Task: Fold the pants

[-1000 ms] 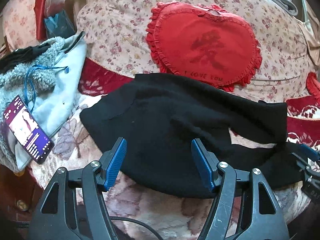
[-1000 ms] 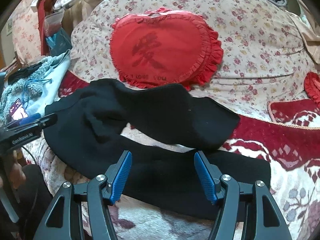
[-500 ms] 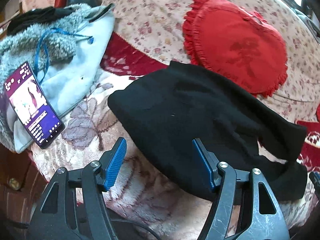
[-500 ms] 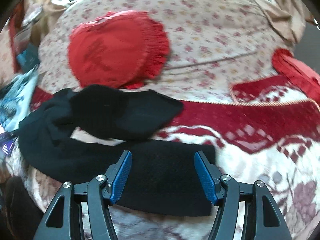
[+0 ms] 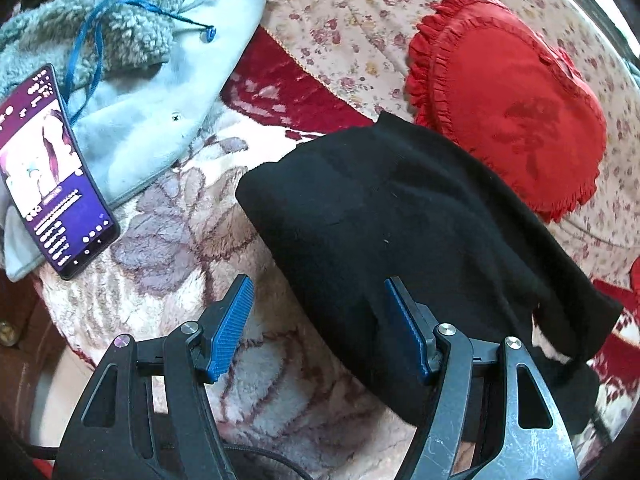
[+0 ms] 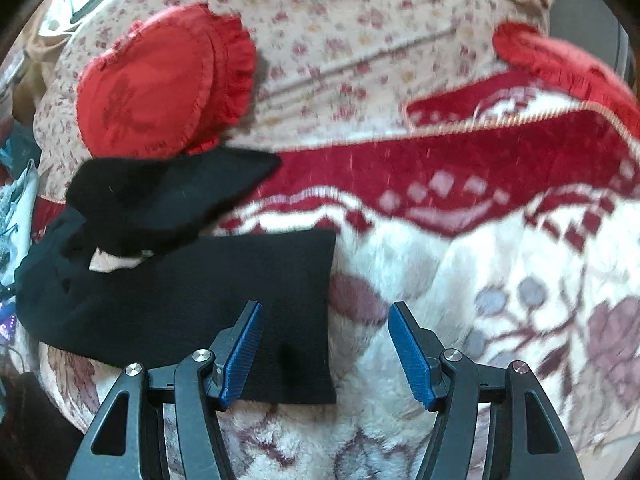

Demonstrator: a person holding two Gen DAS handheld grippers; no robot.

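The black knit pants (image 6: 192, 296) lie lengthwise between both empty, wide-open grippers: right gripper (image 6: 324, 350) over the hem, left gripper (image 5: 318, 328) over the waist.

The pants (image 5: 400, 220) under my grippers are plain black, lying on a cream plush blanket (image 6: 460, 280) with mauve flowers and a dark red band. Behind sits a red heart-shaped cushion (image 5: 516, 108) with frilled edging on pale fabric sprinkled with small red flowers (image 5: 344, 20). My pads (image 5: 232, 330) are blue, ridged.
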